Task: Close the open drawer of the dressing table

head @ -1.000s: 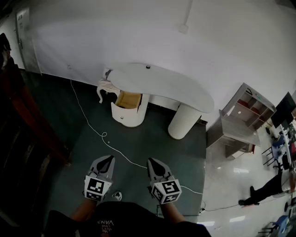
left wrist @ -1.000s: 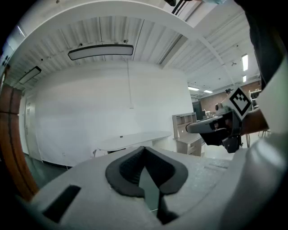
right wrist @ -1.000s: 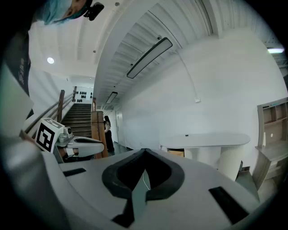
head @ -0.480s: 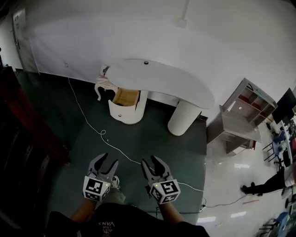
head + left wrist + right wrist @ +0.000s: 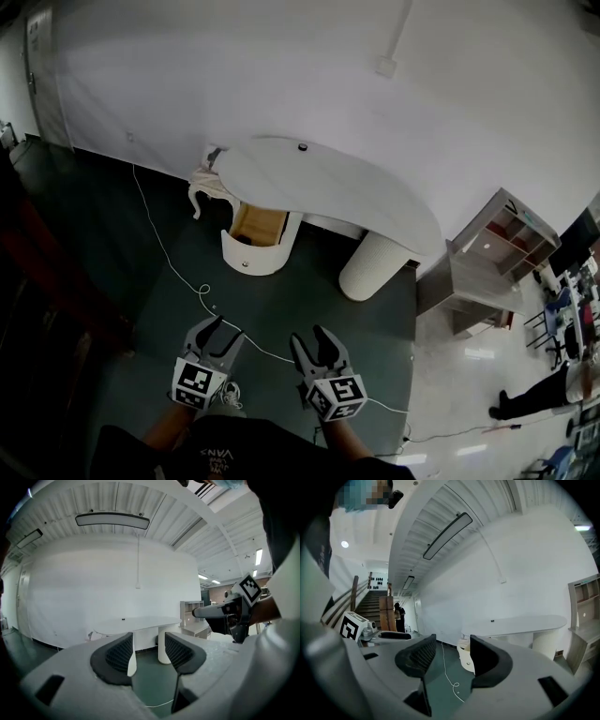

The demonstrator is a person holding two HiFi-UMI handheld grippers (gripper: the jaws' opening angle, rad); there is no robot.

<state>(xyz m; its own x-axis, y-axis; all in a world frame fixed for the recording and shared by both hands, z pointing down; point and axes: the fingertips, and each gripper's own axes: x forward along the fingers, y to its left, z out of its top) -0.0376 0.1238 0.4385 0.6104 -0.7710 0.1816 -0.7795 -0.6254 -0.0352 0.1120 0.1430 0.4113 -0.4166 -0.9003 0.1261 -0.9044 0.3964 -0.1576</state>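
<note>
Plainly the nearest hazard is the white cable [image 5: 176, 269] snaking over the dark floor [image 5: 309, 300] between the person and the dressing table [image 5: 328, 183]; a foot could catch it on the walk in. Farther on, the open drawer [image 5: 253, 246] juts from the pedestal under the tabletop's left end, its front curved, so a push off centre might slip or skew it. A hard shove could also jolt the small dark object [image 5: 302, 147] near the tabletop's far edge.

Both grippers hang well short of the drawer. The left gripper [image 5: 219, 332] has its jaws moderately apart and opening. The right gripper [image 5: 311, 337] has its jaws wider, also opening. Neither holds or touches anything; only floor and distant furniture show between the pads.
</note>
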